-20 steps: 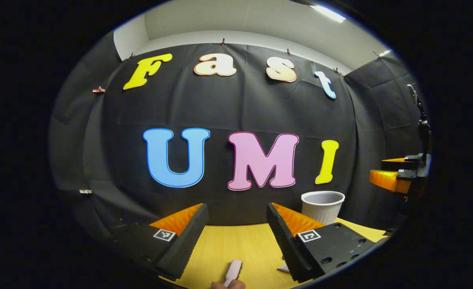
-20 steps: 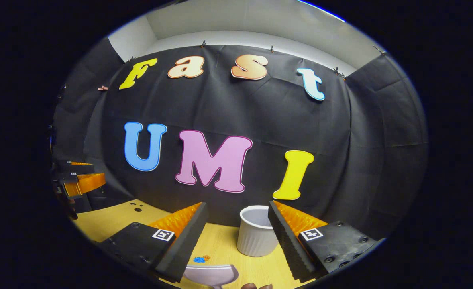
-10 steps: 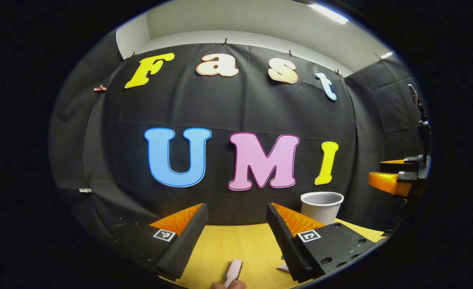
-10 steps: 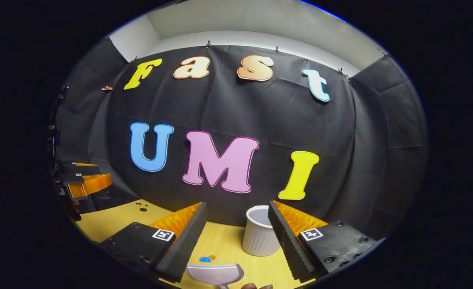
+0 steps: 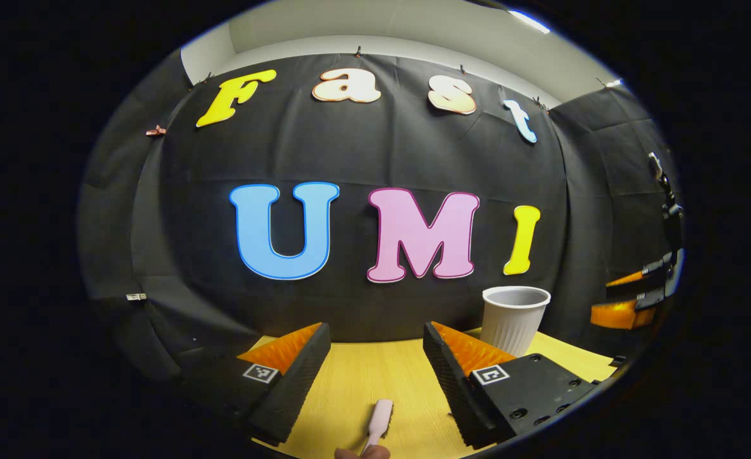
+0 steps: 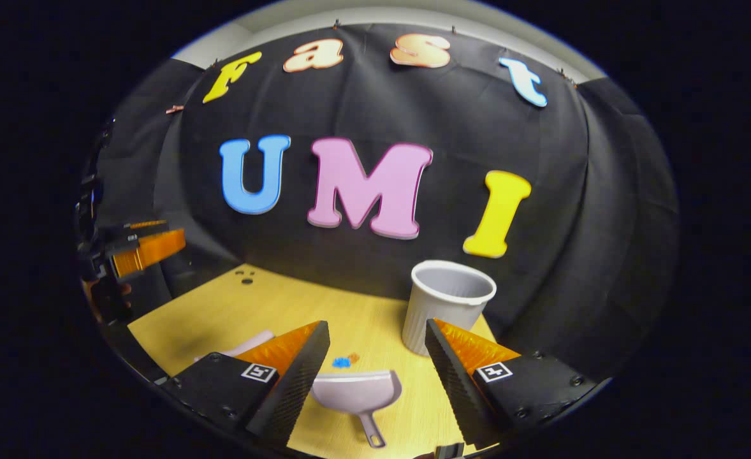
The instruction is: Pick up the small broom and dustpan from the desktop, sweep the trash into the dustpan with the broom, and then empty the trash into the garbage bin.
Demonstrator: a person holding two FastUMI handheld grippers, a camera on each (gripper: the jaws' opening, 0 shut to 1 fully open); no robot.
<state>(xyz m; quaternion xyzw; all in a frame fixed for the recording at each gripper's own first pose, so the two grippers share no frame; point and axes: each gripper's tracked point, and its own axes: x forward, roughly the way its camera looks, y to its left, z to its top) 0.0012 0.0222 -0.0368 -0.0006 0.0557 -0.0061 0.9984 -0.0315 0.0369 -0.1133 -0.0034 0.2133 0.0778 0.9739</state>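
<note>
In the left gripper view my left gripper (image 5: 374, 333) is open above the wooden desktop (image 5: 356, 376). The pale pink broom handle (image 5: 380, 417) lies below and between its fingers, apart from them. In the right gripper view my right gripper (image 6: 375, 328) is open too. The light grey dustpan (image 6: 356, 390) lies on the desk between its fingers, untouched, handle toward me. Small blue and orange trash bits (image 6: 343, 361) sit just beyond the pan. The white ribbed garbage bin (image 6: 447, 305) stands past the right finger. The pink broom (image 6: 247, 344) peeks out behind the left finger.
The bin (image 5: 514, 315) stands at the right rear of the desk in the left gripper view, with the right gripper (image 5: 634, 299) farther right. The left gripper (image 6: 139, 252) hovers at the left edge in the right gripper view. Two small holes (image 6: 245, 277) mark the desk's far corner.
The right gripper has tipped down toward the desk, so the whole dustpan, the trash and more desktop come into view. The left gripper tipped down slightly. Both stayed open.
</note>
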